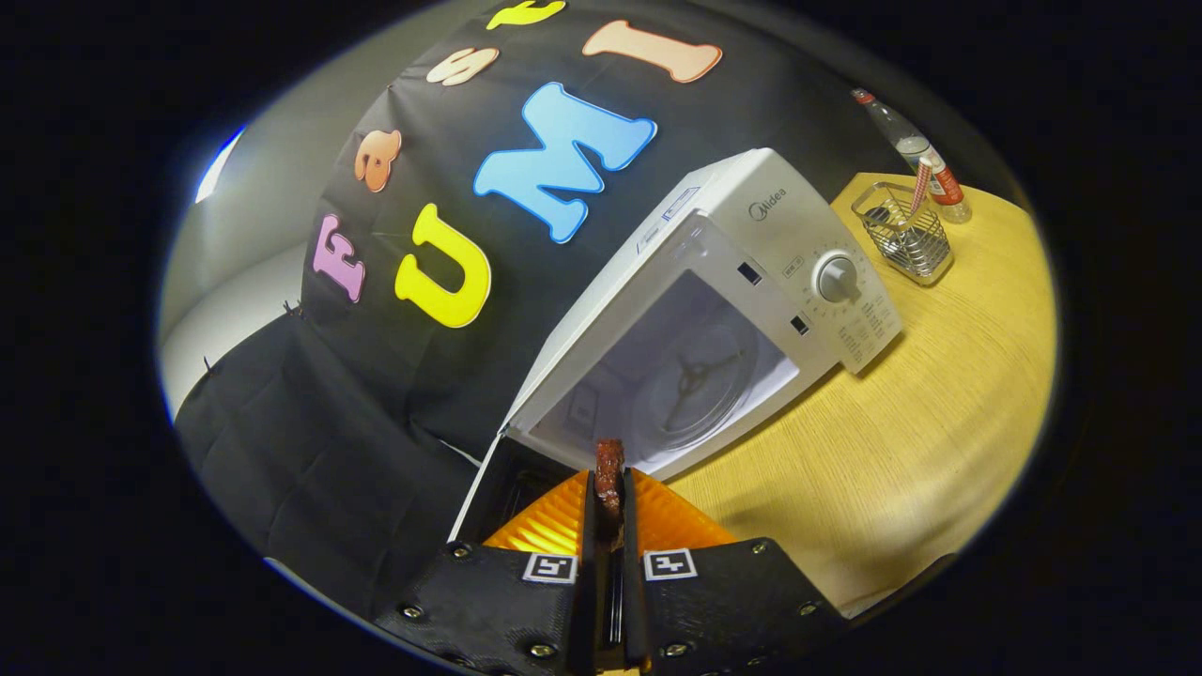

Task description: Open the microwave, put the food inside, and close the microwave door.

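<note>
Food in the grip, microwave open and waiting.

You've got the wooden table carrying everything, and the microwave sits towards its back edge with its door swung wide, so the cavity and its glass turntable face you with nothing in the way. Off by the table's far corner stand a wire basket and a bottle, well apart from your path. Your gripper has its fingers drawn nearly together, clamped on the thin, dark reddish piece of food, which sticks out just ahead of the tips and points at the cavity mouth, ready, I'd judge, to be carried onto that turntable.
</note>
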Available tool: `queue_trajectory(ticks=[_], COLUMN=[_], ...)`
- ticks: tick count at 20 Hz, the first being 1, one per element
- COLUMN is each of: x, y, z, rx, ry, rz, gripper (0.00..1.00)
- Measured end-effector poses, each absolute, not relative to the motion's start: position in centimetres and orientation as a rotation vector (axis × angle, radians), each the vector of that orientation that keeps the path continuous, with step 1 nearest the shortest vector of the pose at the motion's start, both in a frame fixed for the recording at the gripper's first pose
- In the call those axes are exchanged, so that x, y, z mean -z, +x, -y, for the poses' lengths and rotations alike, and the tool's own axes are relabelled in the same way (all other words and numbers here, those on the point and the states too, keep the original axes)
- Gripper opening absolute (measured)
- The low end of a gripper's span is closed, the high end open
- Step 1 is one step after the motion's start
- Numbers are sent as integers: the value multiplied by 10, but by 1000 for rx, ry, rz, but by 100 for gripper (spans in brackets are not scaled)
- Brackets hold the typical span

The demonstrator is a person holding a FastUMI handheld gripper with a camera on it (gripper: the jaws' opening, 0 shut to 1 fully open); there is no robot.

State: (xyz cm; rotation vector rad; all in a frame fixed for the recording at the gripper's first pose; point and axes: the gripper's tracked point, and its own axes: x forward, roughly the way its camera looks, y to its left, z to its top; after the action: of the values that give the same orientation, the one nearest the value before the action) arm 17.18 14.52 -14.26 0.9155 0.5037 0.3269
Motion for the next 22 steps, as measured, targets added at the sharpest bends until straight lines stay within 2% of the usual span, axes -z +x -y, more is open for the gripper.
queue_trajectory(ticks=[14, 22], x=[201, 241], y=[271, 305], z=[-152, -176], rx=[-162, -137], ry=[934, 951], rz=[-415, -449], gripper=[11, 11])
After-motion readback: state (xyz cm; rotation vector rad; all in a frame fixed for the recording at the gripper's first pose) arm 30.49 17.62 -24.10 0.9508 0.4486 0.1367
